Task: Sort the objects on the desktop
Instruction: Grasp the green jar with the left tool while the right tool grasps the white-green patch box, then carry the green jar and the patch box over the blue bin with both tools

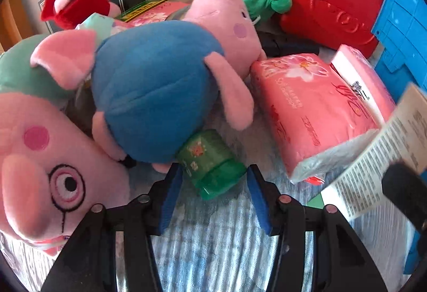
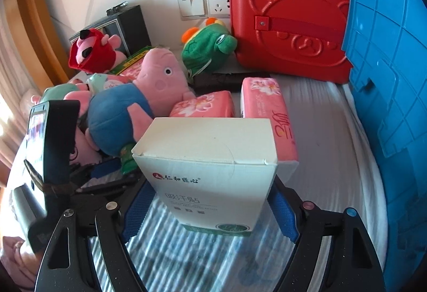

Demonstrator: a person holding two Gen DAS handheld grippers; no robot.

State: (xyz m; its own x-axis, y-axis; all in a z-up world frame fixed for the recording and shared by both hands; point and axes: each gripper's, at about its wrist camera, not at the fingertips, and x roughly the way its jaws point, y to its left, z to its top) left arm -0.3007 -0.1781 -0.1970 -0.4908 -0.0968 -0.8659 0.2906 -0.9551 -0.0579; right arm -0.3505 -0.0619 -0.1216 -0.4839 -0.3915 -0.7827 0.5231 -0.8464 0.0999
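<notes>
My left gripper (image 1: 213, 182) is open, its blue pads on either side of a small green bottle (image 1: 210, 162) that lies on the cloth, partly under a pig plush in a blue shirt (image 1: 157, 86). My right gripper (image 2: 208, 201) is shut on a white carton (image 2: 210, 166) with Chinese print and holds it upright above the cloth. The carton's side also shows at the right of the left wrist view (image 1: 384, 153). Pink tissue packs (image 1: 315, 110) lie right of the plush; they show behind the carton in the right wrist view (image 2: 263, 110).
A red case (image 2: 291, 30) and a blue crate (image 2: 392, 73) stand at the back right. A green frog plush (image 2: 208, 49), a red plush (image 2: 93, 51), a black box (image 2: 128, 27) and a large pink pig plush (image 1: 40, 158) crowd the left and back.
</notes>
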